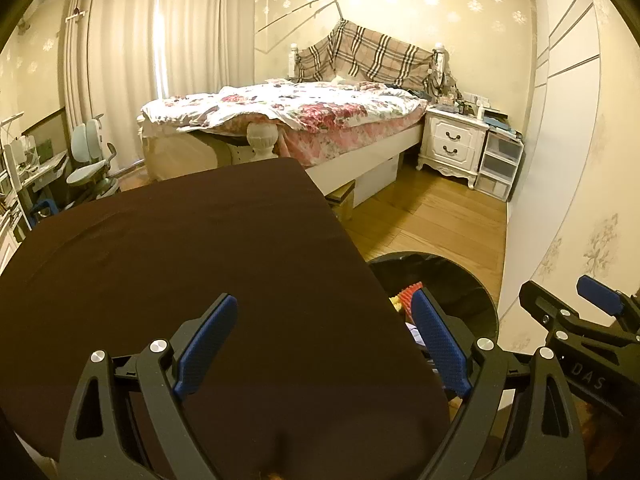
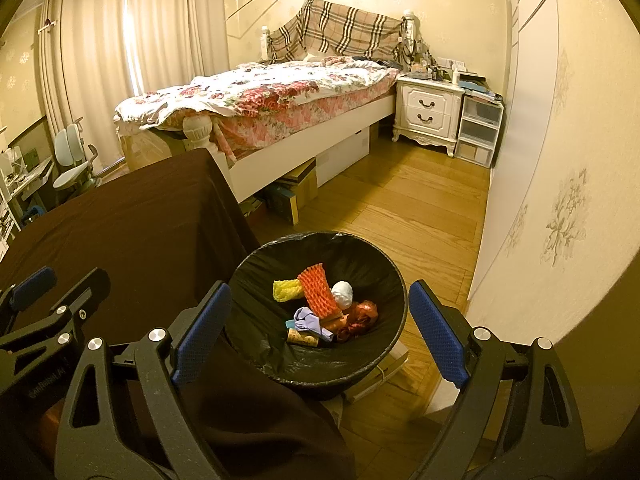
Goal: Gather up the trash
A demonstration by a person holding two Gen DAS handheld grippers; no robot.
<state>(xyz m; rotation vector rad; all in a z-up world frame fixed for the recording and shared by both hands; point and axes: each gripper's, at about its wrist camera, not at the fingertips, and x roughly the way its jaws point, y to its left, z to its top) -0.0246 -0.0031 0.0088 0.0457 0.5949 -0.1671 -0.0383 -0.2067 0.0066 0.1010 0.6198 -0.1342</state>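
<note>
Trash sits in the bin (image 2: 320, 320) off the desk's (image 1: 180, 240) right edge; I'm hovering left gripper (image 1: 324, 340) and right gripper (image 2: 320, 328) wide open, empty.

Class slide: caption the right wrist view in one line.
Open right gripper above a black-lined trash bin holding foam netting and crumpled scraps, beside a dark-clothed table.
</note>
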